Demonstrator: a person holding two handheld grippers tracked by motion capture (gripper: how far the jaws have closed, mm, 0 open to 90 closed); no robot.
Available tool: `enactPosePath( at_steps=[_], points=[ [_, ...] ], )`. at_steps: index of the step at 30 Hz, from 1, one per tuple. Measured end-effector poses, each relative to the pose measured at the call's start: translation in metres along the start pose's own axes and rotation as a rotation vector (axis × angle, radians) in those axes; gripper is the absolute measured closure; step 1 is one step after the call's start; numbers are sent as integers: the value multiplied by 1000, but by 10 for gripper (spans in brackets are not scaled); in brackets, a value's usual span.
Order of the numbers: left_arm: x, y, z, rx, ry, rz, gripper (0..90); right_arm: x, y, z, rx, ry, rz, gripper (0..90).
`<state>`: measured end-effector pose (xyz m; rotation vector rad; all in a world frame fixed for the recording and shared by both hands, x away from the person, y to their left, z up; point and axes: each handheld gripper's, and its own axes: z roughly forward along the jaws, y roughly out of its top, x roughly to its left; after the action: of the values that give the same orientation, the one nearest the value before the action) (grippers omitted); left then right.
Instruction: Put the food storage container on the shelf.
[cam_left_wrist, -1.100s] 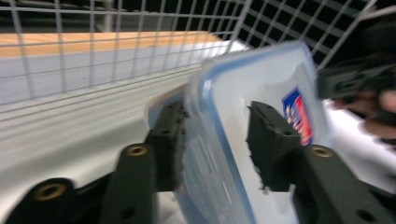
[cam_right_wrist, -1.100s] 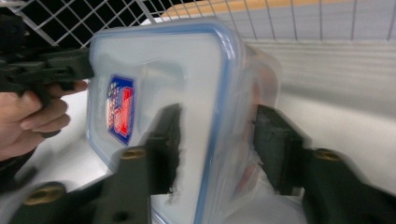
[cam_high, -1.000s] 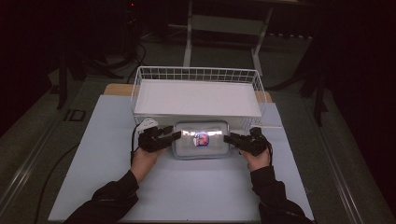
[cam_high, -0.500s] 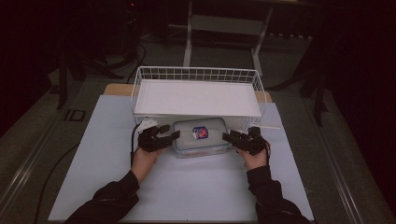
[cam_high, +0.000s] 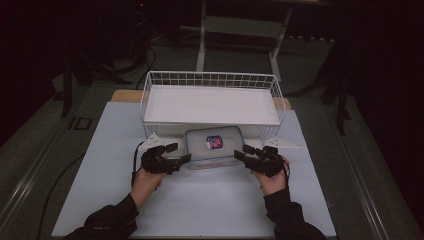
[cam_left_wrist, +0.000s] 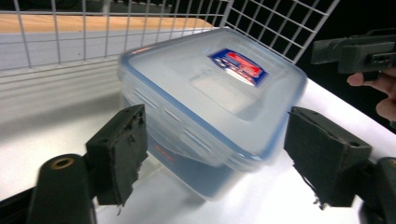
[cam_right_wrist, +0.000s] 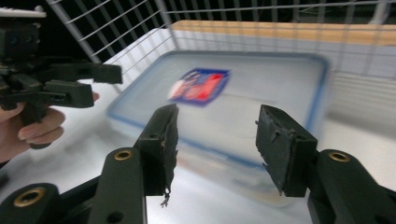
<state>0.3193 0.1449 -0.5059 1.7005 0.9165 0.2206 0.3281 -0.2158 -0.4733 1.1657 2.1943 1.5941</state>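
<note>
Now both tongs, left tongs and right tongs, stood wide and off the box, so it could stick under the basket.

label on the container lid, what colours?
Blue with red and white print, on the clear container's label. Left gripper view shows it best.

The left gripper has just been opening; its jaws stand apart around a corner of the clear lidded food container, beside the white wire basket.
</note>
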Motion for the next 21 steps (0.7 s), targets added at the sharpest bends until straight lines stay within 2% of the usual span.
enactPosePath(
  at_steps=[5,8,10,14,16,19,21],
  points=[
    [-8,-4,-10,-1,-18,14,131,13,-12,2,25,33,-4,565],
    [-12,-8,-13,2,-27,15,16,17,-18,6,55,49,-21,643],
    [-12,-10,-15,10,-27,7,9,18,-21,8,68,72,-27,734],
    [-10,-14,-18,20,-22,1,4,23,-26,15,108,87,-53,892],
    [-10,-14,-19,21,-15,15,4,26,-27,19,131,89,-75,898],
    [-9,-15,-18,23,-19,6,4,28,-28,24,151,92,-89,898],
    [-8,-16,-18,21,-20,3,4,29,-31,35,178,91,-96,899]
  ],
)
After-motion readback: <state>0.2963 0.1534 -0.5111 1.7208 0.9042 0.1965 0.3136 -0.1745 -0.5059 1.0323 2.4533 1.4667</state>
